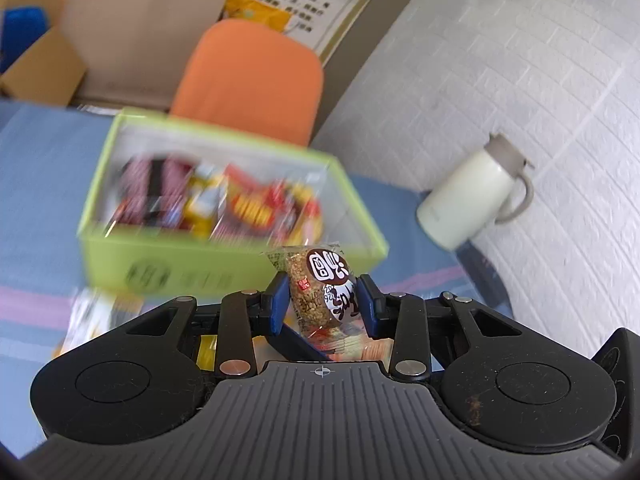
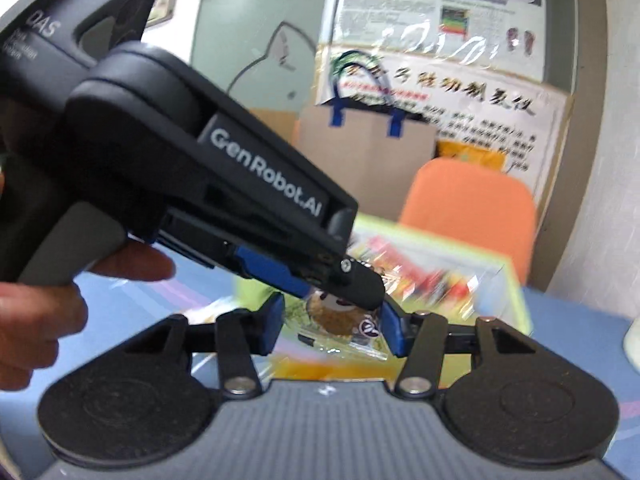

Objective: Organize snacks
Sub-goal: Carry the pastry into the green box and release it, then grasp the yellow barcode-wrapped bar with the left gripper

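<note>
Snacks mostly sit in the green box (image 1: 224, 256) already. Left hand-held gripper (image 1: 323, 304) pinches a wrapped rice cracker (image 1: 320, 292) just short of it; right hand-held gripper (image 2: 332, 330) straddles a packet (image 2: 340, 320) (grip unclear). Another packet (image 1: 86, 316) waits on the tabletop (image 1: 44, 168).

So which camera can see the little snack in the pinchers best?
The left wrist view: the wrapped snack sits sharp and unblocked between the left gripper fingers. In the right wrist view the snack is blurry and partly hidden behind the left gripper.
</note>
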{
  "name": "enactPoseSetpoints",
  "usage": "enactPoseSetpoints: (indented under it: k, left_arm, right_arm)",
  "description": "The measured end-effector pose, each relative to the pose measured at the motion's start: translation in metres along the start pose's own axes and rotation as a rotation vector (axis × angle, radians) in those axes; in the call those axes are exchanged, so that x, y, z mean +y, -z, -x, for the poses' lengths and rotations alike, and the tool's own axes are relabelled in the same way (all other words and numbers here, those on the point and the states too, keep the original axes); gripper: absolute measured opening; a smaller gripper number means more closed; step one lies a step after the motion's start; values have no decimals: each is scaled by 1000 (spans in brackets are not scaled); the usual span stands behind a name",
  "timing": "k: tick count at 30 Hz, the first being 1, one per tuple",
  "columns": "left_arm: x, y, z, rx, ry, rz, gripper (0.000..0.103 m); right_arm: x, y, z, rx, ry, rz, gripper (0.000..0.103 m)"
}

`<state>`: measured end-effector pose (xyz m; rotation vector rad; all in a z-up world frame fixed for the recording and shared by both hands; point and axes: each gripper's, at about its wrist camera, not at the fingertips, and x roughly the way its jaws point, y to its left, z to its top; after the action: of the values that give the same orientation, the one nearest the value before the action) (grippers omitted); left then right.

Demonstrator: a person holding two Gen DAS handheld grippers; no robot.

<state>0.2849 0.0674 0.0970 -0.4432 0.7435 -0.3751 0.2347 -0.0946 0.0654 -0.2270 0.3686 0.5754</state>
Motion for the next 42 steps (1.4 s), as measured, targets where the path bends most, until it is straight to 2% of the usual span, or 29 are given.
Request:
enactPoseSetpoints:
  k: [6,10,12,13,15,18,19,20,24,27,33,37,39,42]
  left_arm:
    - [-5,-52,-55,-1,-25,-11,15]
    - [8,-69,-86,2,-61,-3,16]
    - [18,-71,-86,-3,-65,12,21]
    - [21,-69,-80,-13,-54,11,22]
    - [25,-59,-59,-51,-44,-12,35]
    - [25,-32,-26,-78,-52,-70,42]
    - [26,-21,-18,-73,-52,-86,43]
    - [28,-11,-12,-60,-47,-105,43]
    - [37,21,-19,46,-71,-168,42]
    - [48,24,-39,118,-87,-146,41]
    - [63,21,-74,218,-75,-92,42]
    - [66,26,-85,255,-42,-86,41]
    - [65,31,-83,270,-6,-73,41]
    - [59,41,-76,275,2,-70,41]
  right_arm:
    - [-47,-22,-55,23,2,-22,57]
    - [-62,-20,-80,45,1,-43,64]
    - [-68,-17,-76,39,26,-54,66]
    - [-71,-14,-68,22,36,-64,69]
    - [-72,-5,-48,-4,44,-91,73]
    - [-59,15,-16,-22,34,-118,80]
    - [-50,23,-5,-25,22,-126,90]
    - [-39,32,6,-25,4,-130,94]
    - [-2,55,23,22,-110,-202,94]
    - [23,66,15,89,-202,-240,94]
    - [34,79,-16,213,-174,-240,94]
    - [21,78,-29,231,-153,-265,94]
    - [19,75,-33,231,-155,-264,94]
    - [23,72,-32,221,-165,-245,94]
